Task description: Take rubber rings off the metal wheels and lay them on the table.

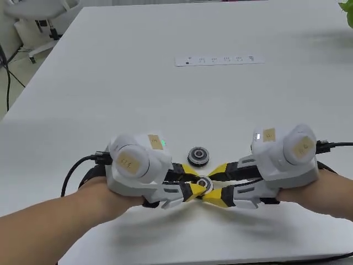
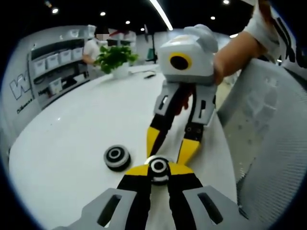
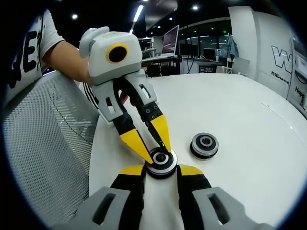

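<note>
A small metal wheel with a dark ring (image 1: 202,184) is held just above the white table near its front edge. My left gripper (image 2: 159,170) has its yellow tips either side of this wheel (image 2: 159,167) and is shut on it. My right gripper (image 3: 161,170) meets it head-on from the opposite side and clasps the same wheel (image 3: 160,162). In the head view the left gripper (image 1: 197,187) and right gripper (image 1: 208,185) cross tips at the wheel. A second wheel with a black rubber ring (image 1: 198,155) lies flat on the table just beyond them.
The white table (image 1: 165,99) stretches far ahead, with a flat strip of sockets (image 1: 219,60) near its middle. A potted plant (image 2: 115,60) stands at one end. A mesh chair back (image 3: 43,143) is beside the person, close to the table's front edge.
</note>
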### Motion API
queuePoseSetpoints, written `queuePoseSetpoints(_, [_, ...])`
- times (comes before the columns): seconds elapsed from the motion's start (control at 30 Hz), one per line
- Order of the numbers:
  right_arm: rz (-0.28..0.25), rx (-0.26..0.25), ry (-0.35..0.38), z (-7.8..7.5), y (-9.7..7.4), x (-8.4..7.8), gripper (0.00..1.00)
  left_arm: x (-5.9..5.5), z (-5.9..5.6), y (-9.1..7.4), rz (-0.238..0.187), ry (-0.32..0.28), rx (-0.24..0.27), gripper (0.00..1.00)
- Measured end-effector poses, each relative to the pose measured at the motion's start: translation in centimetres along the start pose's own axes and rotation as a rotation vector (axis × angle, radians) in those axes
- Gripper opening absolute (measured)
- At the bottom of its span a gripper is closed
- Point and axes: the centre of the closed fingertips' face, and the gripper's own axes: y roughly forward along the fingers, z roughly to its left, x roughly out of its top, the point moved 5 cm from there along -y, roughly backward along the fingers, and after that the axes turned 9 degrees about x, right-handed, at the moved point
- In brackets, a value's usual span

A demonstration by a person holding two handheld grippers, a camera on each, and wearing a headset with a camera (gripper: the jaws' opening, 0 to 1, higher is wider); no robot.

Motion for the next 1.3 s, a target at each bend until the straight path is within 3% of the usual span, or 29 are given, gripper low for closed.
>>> queuePoseSetpoints(0.17, [0.009, 0.0, 0.006, 0.0, -0.2, -0.2, 0.21, 0.0, 0.0, 0.0, -0.001, 0.0, 0.002, 0.13])
queuePoseSetpoints(0.23, [0.036, -0.01, 0.002, -0.1, -0.4, -0.7, 0.17, 0.0, 0.0, 0.0, -0.003, -0.004, 0.002, 0.13])
queuePoseSetpoints(0.5, [0.022, -0.002, 0.01, -0.1, -0.5, -0.6, 0.14, 0.0, -0.1, 0.0, -0.003, -0.003, 0.006, 0.13])
queuePoseSetpoints(0.73, [0.026, -0.004, 0.027, -0.3, -0.9, -0.9, 0.05, 0.0, -0.1, 0.0, -0.002, 0.0, 0.009, 0.13])
queuePoseSetpoints(1.3, [0.01, 0.005, 0.07, -0.5, -1.2, -1.0, 0.0, 0.0, -0.2, 0.1, -0.004, 0.016, 0.007, 0.13])
